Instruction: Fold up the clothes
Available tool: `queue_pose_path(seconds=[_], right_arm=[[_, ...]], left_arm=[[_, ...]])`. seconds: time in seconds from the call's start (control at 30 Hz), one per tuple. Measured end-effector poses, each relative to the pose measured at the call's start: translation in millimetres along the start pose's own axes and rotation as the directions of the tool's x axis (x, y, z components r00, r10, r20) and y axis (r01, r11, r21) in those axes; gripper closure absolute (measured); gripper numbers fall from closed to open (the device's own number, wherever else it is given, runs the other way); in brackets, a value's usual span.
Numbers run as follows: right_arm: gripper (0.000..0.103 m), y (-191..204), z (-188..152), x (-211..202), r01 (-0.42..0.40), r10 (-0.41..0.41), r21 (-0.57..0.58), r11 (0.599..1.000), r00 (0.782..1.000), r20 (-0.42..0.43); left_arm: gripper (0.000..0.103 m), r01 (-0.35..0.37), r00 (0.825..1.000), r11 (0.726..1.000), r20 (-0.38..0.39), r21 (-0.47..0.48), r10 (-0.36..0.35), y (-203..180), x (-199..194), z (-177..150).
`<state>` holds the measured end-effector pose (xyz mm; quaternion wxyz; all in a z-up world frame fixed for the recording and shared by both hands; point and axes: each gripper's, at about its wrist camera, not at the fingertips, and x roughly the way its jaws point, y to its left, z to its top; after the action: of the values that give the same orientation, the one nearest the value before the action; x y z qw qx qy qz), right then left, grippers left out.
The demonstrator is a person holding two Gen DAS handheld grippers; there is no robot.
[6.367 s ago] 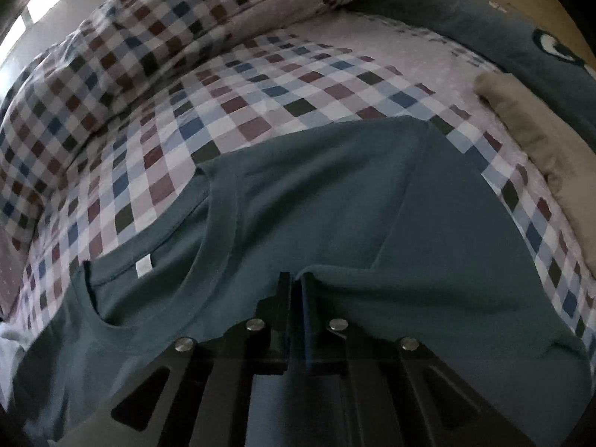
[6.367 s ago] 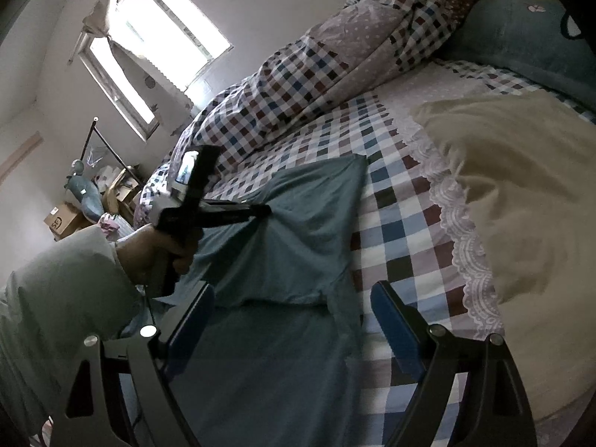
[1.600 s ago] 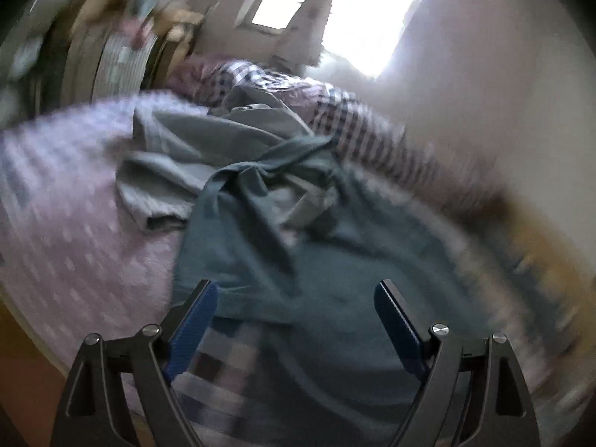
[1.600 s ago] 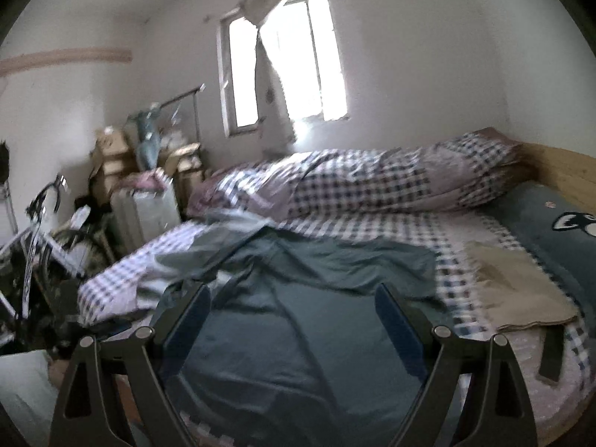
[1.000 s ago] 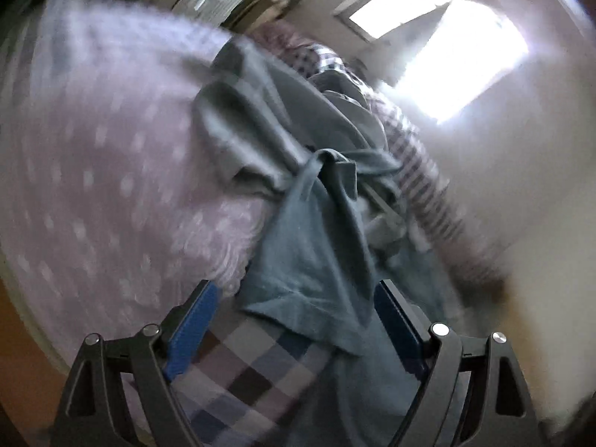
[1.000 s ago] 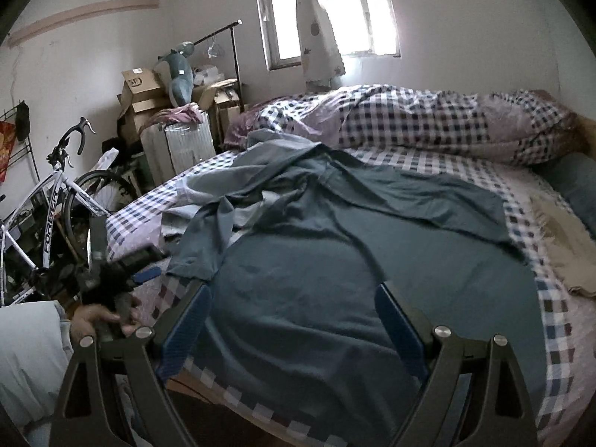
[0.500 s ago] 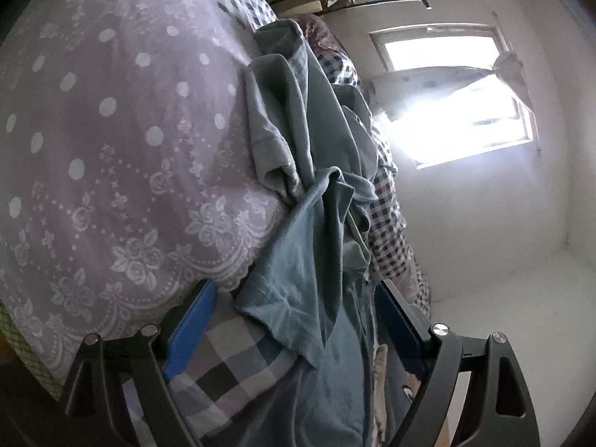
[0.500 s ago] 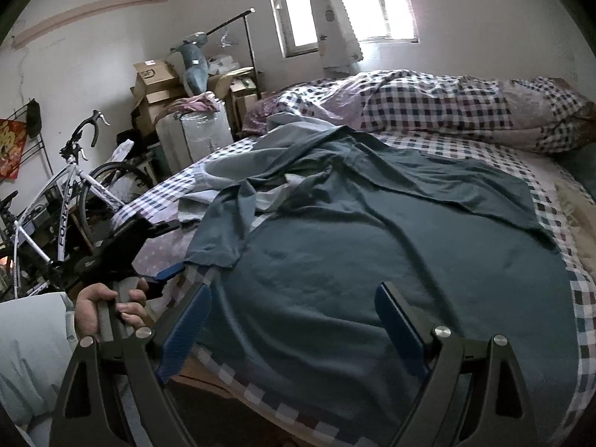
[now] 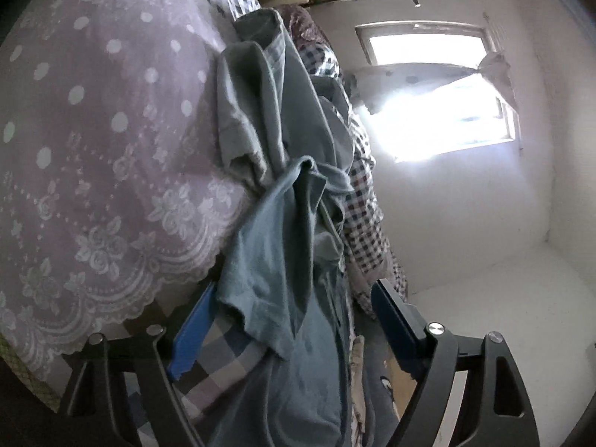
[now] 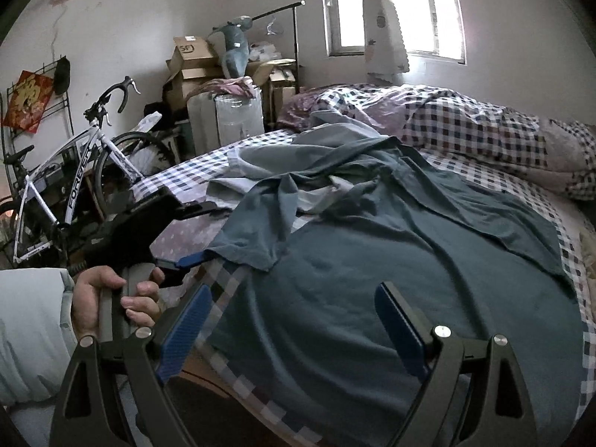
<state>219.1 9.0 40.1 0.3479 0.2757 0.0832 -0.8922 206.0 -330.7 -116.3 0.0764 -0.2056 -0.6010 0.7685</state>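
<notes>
- Left wrist view: bedroom, bright window on the far wall, view rolled sideways so the bed with its lilac dotted lace-edged spread fills the left half.
- Teal T-shirt lies on the bed. Its short sleeve hangs toward the camera, the hem sitting between the blue pads of the left gripper.
- Left jaws wide but easing shut, sleeve between them, pads not pressing yet. Likely lined up here to pinch the sleeve and pull it flat.
- A paler grey-green garment is bunched just beyond the sleeve and touching it, which is probably why the sleeve sits crumpled.
- Right wrist view: cluttered room. Bicycle and stacked cardboard boxes by the left wall, rolled check duvet along the far side of the bed.
- T-shirt spread over the checked sheet, body mostly flat, upper part and sleeve rumpled at the near-left corner.
- Person's left hand grips the left gripper's handle, jaws bracketing the sleeve edge.
- Right gripper hovers above the shirt's lower body, fingers apart, nothing between them. Looks parked ready to take the hem.
- Judgement: flattening stage, no fold made yet.
</notes>
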Motion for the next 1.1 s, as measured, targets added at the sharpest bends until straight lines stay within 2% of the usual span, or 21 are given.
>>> queue_pose_path(seconds=[0.03, 0.07, 0.1, 0.17, 0.23, 0.3, 0.37, 0.53, 0.67, 0.8, 0.97, 1.07, 1.1], right_arm=[[0.011, 1.1, 0.4, 0.9, -0.001, 0.001, -0.004, 1.000, 1.000, -0.001], [0.011, 2.8, 1.4, 2.8, -0.001, 0.001, -0.015, 1.000, 1.000, -0.003], [0.011, 5.2, 2.7, 5.9, 0.002, -0.002, -0.029, 1.000, 1.000, -0.004], [0.011, 10.2, 5.6, 12.1, 0.007, -0.007, -0.058, 0.998, 1.000, -0.006], [0.011, 15.8, 9.8, 17.8, 0.004, -0.004, -0.088, 0.996, 1.000, -0.003], [0.011, 21.6, 14.1, 23.2, 0.000, 0.000, -0.117, 0.993, 1.000, 0.001], [0.011, 28.5, 17.8, 27.7, -0.007, 0.007, -0.148, 0.989, 1.000, 0.004], [0.011, 47.2, 24.3, 43.0, -0.004, 0.007, -0.234, 0.972, 1.000, 0.010], [0.011, 69.2, 25.3, 60.4, 0.031, -0.019, -0.366, 0.930, 0.999, 0.035], [0.011, 100.9, 20.4, 84.3, 0.098, -0.065, -0.534, 0.840, 0.995, 0.080], [0.013, 129.8, 11.3, 109.6, 0.136, -0.081, -0.665, 0.734, 0.990, 0.113], [0.024, 141.8, 7.3, 122.1, 0.140, -0.082, -0.709, 0.691, 0.990, 0.116], [0.032, 143.6, 6.1, 126.1, 0.143, -0.086, -0.715, 0.685, 0.990, 0.115]], left_arm=[[0.021, -0.009, 1.000, 1.000, 0.000, 0.004, 0.009, -0.3, 0.6, 1.1], [0.030, -0.020, 1.000, 1.000, -0.001, 0.008, 0.020, -0.6, 1.4, 2.3], [0.043, -0.038, 0.999, 0.999, -0.005, 0.012, 0.038, 0.1, 2.4, 2.3], [0.060, -0.082, 0.996, 0.997, -0.022, 0.013, 0.082, 2.4, 4.0, 2.7], [0.069, -0.106, 0.994, 0.994, -0.033, 0.014, 0.106, 4.2, 7.4, 4.6], [0.089, -0.117, 0.992, 0.993, -0.035, 0.021, 0.118, 3.1, 9.7, 7.5], [0.101, -0.128, 0.991, 0.991, -0.044, 0.028, 0.129, 1.1, 12.7, 10.9], [0.101, -0.081, 0.993, 0.996, -0.080, 0.033, 0.083, -8.2, 12.3, 13.3], [0.102, -0.016, 0.992, 0.998, -0.127, 0.064, 0.024, -22.1, 11.1, 14.0], [0.102, 0.050, 0.986, 0.994, -0.166, 0.097, -0.034, -35.8, 15.5, 17.8], [0.102, 0.108, 0.977, 0.988, -0.198, 0.113, -0.084, -45.2, 15.4, 17.6], [0.102, 0.130, 0.972, 0.984, -0.212, 0.120, -0.103, -47.4, 12.4, 16.3], [0.102, 0.136, 0.971, 0.983, -0.213, 0.121, -0.108, -48.1, 12.5, 16.7]])
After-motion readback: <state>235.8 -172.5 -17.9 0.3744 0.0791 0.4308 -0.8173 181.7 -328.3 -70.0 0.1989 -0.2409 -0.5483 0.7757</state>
